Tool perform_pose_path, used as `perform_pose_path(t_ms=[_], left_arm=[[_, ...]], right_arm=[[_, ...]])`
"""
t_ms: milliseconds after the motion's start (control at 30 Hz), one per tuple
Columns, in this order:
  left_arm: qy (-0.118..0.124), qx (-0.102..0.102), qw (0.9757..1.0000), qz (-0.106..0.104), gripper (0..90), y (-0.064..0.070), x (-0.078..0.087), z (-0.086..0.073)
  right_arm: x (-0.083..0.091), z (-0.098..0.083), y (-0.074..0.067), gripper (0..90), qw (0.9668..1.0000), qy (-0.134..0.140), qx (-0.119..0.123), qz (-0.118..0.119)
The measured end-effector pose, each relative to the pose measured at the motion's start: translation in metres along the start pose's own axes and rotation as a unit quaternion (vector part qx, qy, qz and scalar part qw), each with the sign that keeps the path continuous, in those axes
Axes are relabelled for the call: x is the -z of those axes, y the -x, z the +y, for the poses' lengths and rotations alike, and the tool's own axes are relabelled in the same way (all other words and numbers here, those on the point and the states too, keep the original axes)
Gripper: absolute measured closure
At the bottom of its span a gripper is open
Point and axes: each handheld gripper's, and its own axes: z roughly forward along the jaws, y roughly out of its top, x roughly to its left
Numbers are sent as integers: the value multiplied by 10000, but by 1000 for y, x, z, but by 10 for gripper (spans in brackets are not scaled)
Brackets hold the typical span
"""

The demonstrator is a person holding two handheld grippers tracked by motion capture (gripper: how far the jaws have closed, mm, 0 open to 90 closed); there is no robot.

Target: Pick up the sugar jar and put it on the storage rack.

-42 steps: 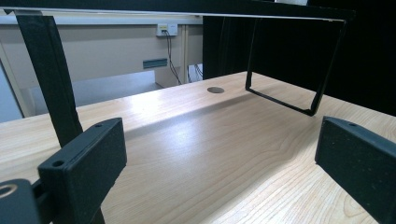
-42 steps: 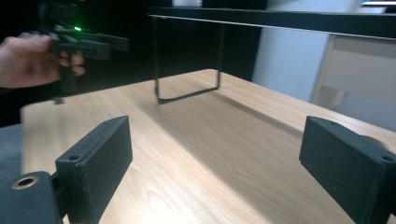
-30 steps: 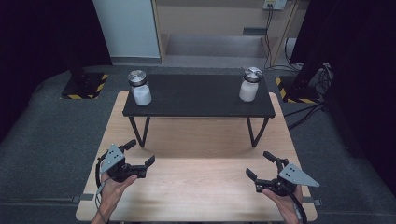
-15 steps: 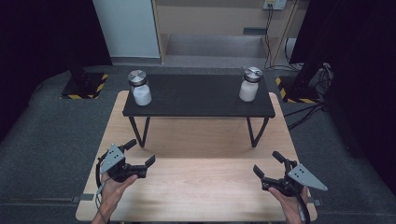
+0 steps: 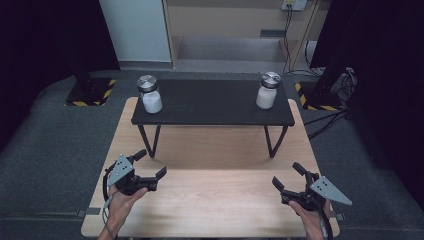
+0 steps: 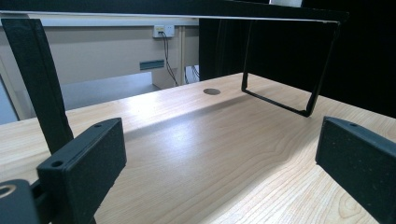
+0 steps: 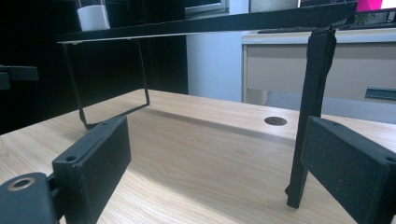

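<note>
Both grippers rest low over the near edge of the wooden table [image 5: 210, 200], each with its jaws spread wide and nothing between them. The left gripper [image 5: 150, 175] and the right gripper [image 5: 287, 182] both point toward the black shelf [image 5: 210, 107] standing at the far half of the table. Two white jars with metal lids stand upright on that shelf, well apart: the left jar [image 5: 149, 95] near its left end and the right jar [image 5: 267, 91] near its right end. The step in hand appears to be the approach. Each gripper should rise above the shelf edge, keep its jaws wide, and straddle the jar body below the lid before closing.
</note>
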Motion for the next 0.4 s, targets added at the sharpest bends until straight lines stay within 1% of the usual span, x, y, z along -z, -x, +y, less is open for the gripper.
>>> perform_pose_path(t_ms=[400], left_arm=[[-14, -19, 10000, -1, 9, -1, -2, 1]], right_arm=[[-2, -1, 1, 84, 10000, -8, 9, 33]])
